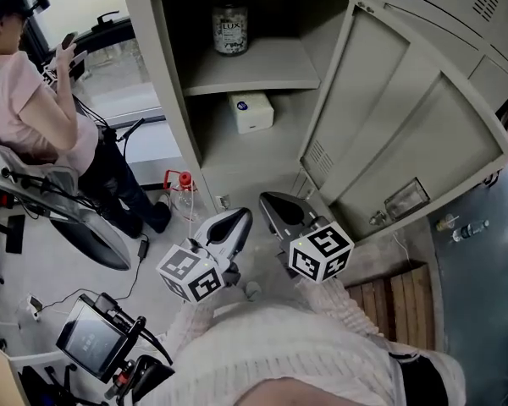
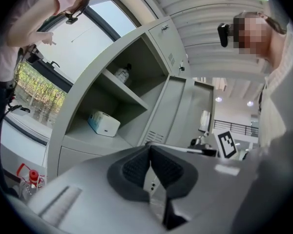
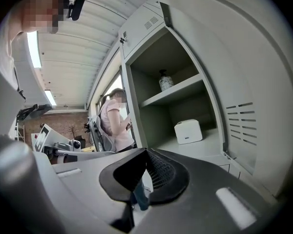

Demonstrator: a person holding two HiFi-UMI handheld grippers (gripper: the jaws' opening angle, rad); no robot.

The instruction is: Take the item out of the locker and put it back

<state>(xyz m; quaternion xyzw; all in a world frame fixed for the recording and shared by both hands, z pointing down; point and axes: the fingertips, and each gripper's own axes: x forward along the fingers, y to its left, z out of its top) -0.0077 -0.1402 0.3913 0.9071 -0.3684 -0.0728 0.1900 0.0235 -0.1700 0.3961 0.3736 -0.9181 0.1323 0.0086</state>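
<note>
Both left gripper and right gripper are held pressed together, empty, the white box (lower shelf) lying straight ahead, well apart.

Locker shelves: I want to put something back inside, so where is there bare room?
Upper shelf: bare in front of the jar and right of it, up to the wall. Lower shelf: bare left of the white box and in front of it. Crowded: the floor left of the locker, with a bottle and a chair.

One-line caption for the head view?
Left claw and right claw, shut, face open locker: jar above, white box below.
</note>
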